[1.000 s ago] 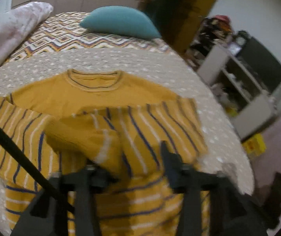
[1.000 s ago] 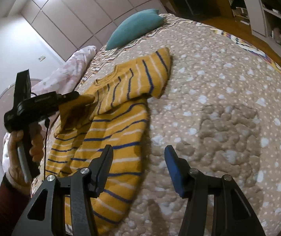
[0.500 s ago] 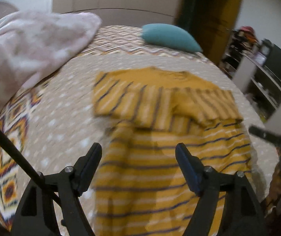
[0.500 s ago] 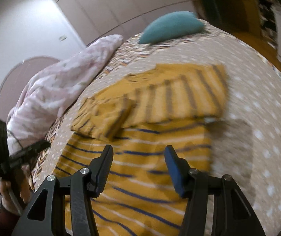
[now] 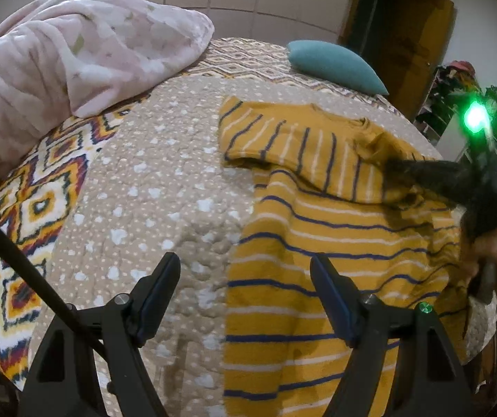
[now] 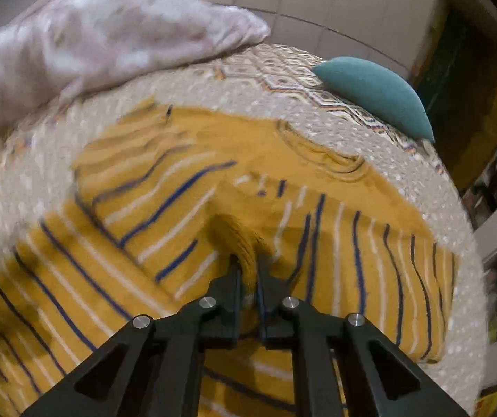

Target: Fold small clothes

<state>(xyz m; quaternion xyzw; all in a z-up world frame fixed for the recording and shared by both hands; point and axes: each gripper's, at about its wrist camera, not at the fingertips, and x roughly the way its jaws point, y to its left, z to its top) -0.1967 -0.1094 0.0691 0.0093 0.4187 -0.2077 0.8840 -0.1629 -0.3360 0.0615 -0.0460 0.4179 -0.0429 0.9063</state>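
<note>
Clearly, the mustard sweater [image 5: 321, 243] with navy and white stripes lies spread on the beige dotted bedspread [image 5: 151, 187], toward the right half of the bed as the left wrist camera sees it. Its body runs toward the camera with stripes across, and one sleeve [image 5: 283, 142] is folded over the chest, its stripes running the other way. The plain yellow neckband [image 6: 321, 153] sits at the far end, pointing toward the teal pillow [image 6: 373, 93]. A pink fleecy blanket [image 5: 67, 55] is heaped at the far left, on a zigzag-patterned cover [image 5: 40, 191].

The left gripper [image 5: 245, 278] hangs above the bed with its two fingers spread wide and nothing between them; one finger is over bare bedspread, the other over the sweater's body near its left edge. Whether either touches the fabric cannot be told.

The right gripper [image 6: 247, 271] is clenched on the sweater: its fingers are drawn close together with a bunched ridge of yellow knit pinched between them, around the middle of the garment where the sleeve meets the body. In the left wrist view this gripper shows as a dark blur at the right edge, over the sweater.
</note>
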